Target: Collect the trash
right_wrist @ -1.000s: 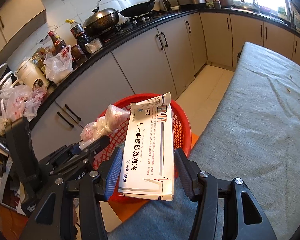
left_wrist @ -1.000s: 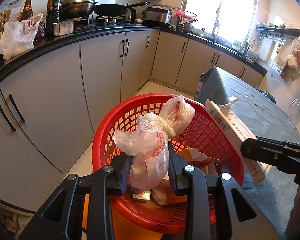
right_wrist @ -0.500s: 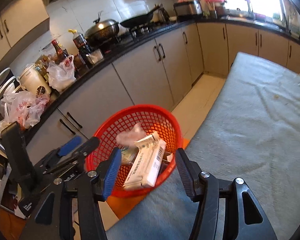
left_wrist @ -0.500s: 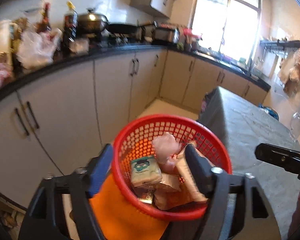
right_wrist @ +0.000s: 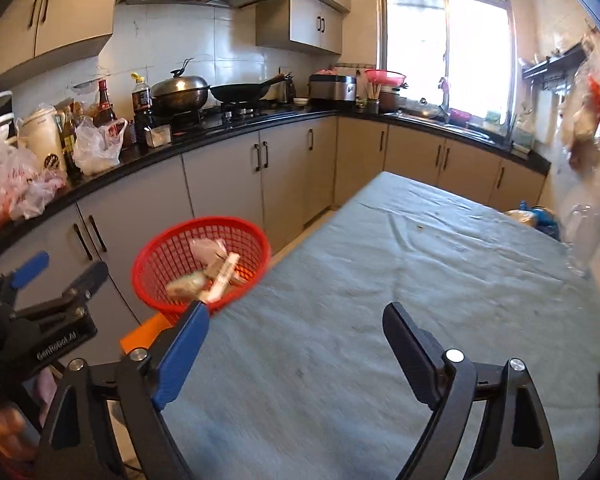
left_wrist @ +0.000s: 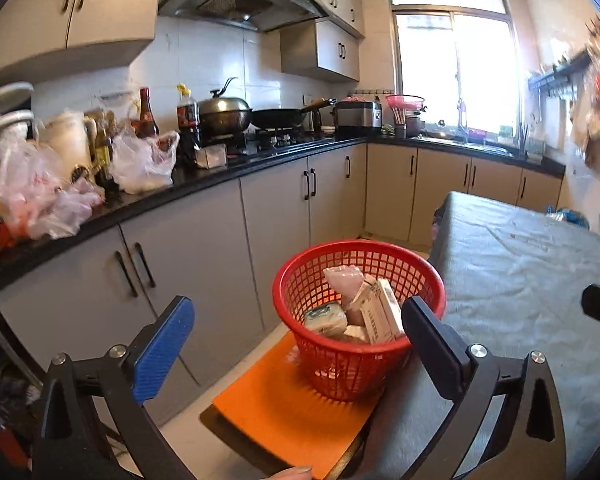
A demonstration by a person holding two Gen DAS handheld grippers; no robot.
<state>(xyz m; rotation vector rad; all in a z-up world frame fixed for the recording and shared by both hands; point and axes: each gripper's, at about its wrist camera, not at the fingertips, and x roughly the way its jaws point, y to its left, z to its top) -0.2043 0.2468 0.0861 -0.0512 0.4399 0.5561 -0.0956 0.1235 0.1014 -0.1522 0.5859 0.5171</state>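
A home kitchen. Range hood [left_wrist: 236,0] over a wok [left_wrist: 224,114] on the stove. Cabinets [left_wrist: 280,216] run beneath the black counter [left_wrist: 204,178].

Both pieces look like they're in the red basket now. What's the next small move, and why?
Probably sweep both open grippers over the grey-covered table to look for leftover trash. The pink bag and white carton lie in the red basket; the left gripper and right gripper, jaws just opened wide, hold nothing. Only small specks show on the cloth, so little seems left.
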